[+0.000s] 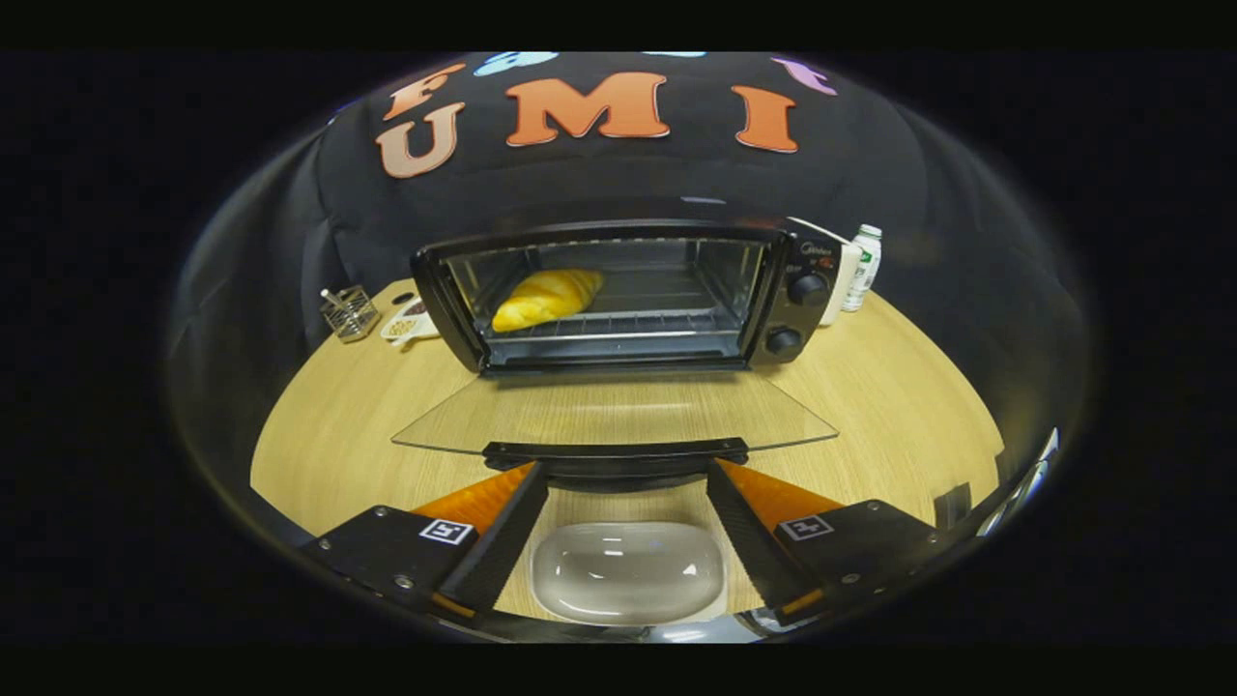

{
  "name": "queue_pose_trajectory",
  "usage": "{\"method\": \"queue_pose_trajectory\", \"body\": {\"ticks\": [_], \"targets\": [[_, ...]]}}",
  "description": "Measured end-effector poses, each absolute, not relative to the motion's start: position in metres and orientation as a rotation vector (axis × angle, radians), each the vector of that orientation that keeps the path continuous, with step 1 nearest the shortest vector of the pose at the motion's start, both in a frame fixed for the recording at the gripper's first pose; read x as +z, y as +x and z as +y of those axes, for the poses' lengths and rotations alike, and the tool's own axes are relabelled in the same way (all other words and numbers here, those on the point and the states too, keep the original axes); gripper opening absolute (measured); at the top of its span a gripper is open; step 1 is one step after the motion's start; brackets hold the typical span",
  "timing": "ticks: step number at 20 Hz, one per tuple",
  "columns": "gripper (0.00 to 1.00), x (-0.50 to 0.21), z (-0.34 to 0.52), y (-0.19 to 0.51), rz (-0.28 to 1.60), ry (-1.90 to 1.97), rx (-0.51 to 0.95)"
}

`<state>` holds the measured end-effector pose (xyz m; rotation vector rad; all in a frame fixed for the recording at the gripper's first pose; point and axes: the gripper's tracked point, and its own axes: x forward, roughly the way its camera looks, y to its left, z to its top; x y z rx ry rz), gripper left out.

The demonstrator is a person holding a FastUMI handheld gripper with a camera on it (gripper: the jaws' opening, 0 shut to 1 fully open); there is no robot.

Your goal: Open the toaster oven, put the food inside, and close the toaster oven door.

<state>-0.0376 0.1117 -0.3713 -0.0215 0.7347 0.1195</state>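
Toaster oven: the toaster oven (618, 295) stood on the wooden table (899, 406), toward its far side, with its mouth facing the gripper.
Door: the glass door (614, 411) lay folded down flat in front of the oven, and its dark handle (616, 451) was at the edge nearest to the gripper.
Food: a golden bread roll (546, 298) already rested on the wire rack inside the oven, at its left part.
Gripper: the gripper (626, 483) was spread wide and held nothing; the tips of the fingers were just at the door handle, one near each end, but I could not tell if they touched it.
Dish: an empty pale dish (628, 570) lay on the table in front of the oven door, between the fingers.
Handling: I judged the door to be stiff and hinged, but its glass is fragile and smooth, so the handle bar is the better place to take or push from below, lifting gently.
Remaining step: it seemed only the closing was left.
Beside the oven: a small wire basket (350, 312) stood at its left, a white bottle (862, 267) at its right.
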Motion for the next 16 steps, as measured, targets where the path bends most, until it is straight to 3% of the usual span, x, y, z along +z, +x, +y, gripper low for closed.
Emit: {"method": "queue_pose_trajectory", "body": {"ticks": [16], "targets": [[0.99,-0.304,0.120,0.023,0.578,0.035,0.133]]}}
